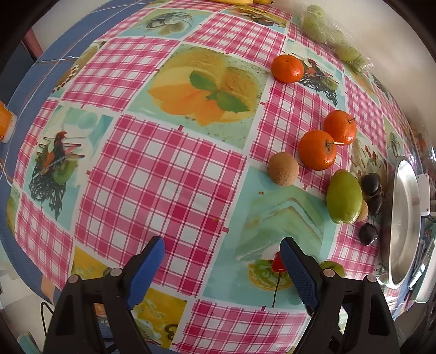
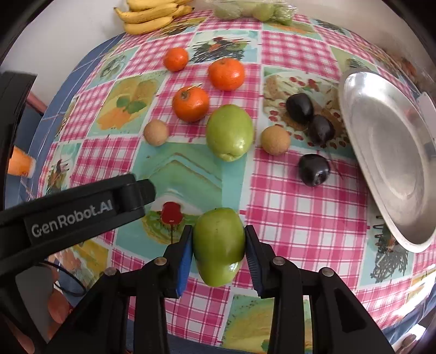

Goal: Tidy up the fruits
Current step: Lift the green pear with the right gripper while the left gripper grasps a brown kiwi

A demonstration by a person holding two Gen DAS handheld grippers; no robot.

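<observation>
Right wrist view: right gripper (image 2: 218,252) clamped on a green fruit (image 2: 218,246), blue pads (image 2: 185,261) pressed to both its sides, held nearest the camera over the checked tablecloth (image 2: 299,217). Left gripper (image 2: 130,196) enters from the left edge w/ "GenRobot.AI" on its arm; in the left wrist view its fingers (image 1: 148,261) stand wide apart w/ nothing between them.

Next out, approx mid-table: 2nd green fruit (image 2: 229,132), w/ 1 brown kiwi (image 2: 156,132) to its left and another kiwi (image 2: 275,140) to its right. 3 dark plums (image 2: 313,169) right of those, 2 of them touching, all near the metal tray (image 2: 392,152) at the right edge.

Farther back: 3 mandarins (image 2: 190,103), apart from each other.

Far edge: banana bunch (image 2: 152,13) and a clear bag of green fruit (image 2: 253,11).
</observation>
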